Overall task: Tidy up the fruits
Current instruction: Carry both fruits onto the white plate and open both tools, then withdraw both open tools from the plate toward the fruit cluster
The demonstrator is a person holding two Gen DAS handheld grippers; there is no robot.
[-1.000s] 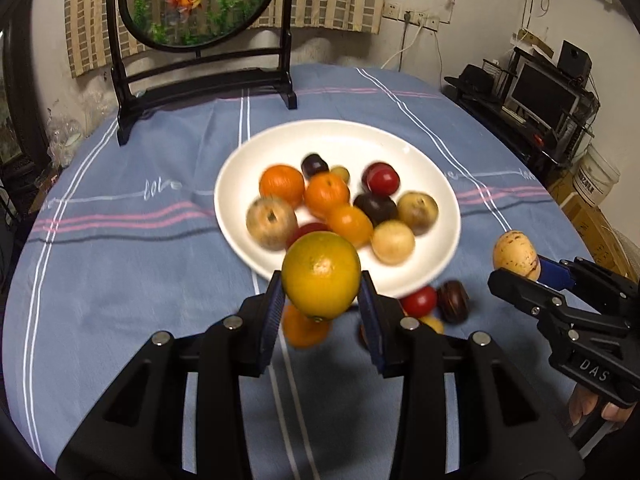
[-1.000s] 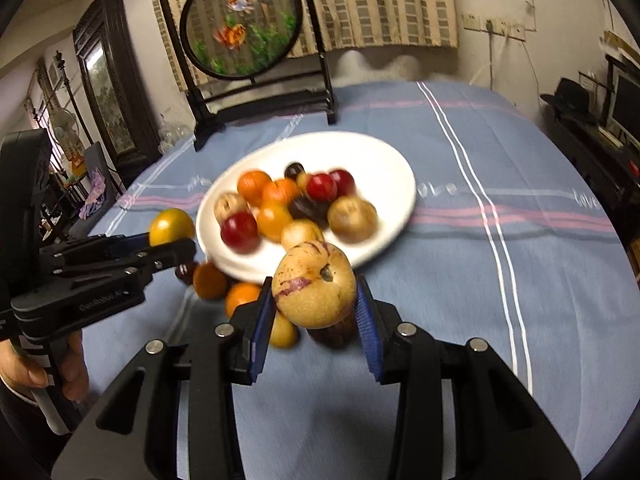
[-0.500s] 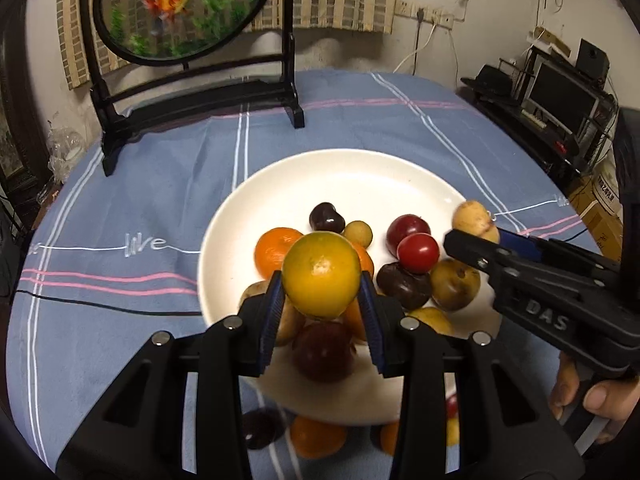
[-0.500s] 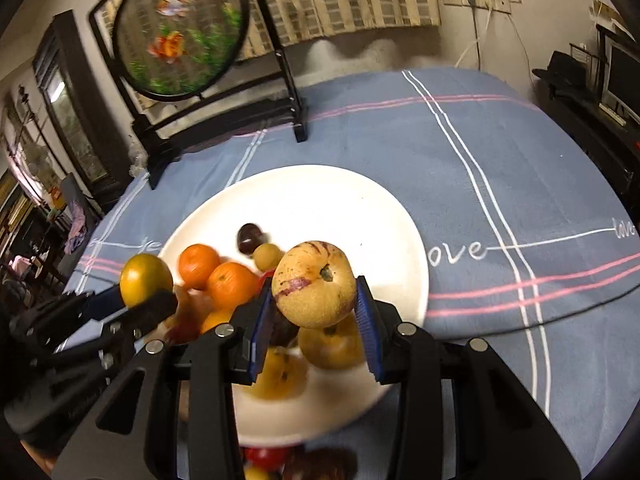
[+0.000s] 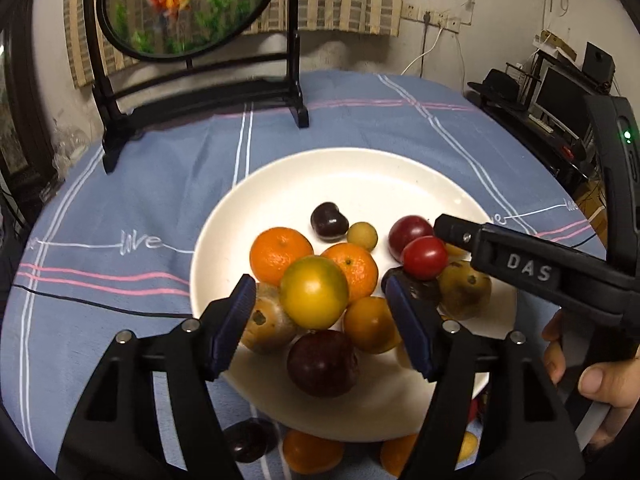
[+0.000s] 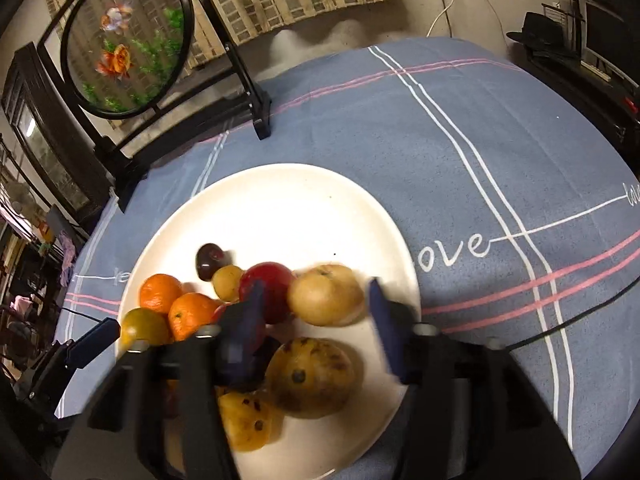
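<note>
A white plate on the blue cloth holds a pile of oranges, plums and tan fruits. My left gripper hangs over the plate's near side, its jaws opening. A yellow-green orange sits between the pads, free of both, on top of the pile. My right gripper is over the same plate, jaws opening and blurred. A tan speckled fruit lies loose between its fingers. In the left wrist view the right gripper comes in from the right, over a red plum.
Several loose fruits and a dark plum lie on the cloth in front of the plate. A round painted screen on a black stand rises at the table's back. A person's hand holds the right gripper. Electronics stand off the right edge.
Both grippers moved from in front of the plate to over it. Their jaws went from shut on the orange and the tan fruit to apart, and both fruits now lie free.
</note>
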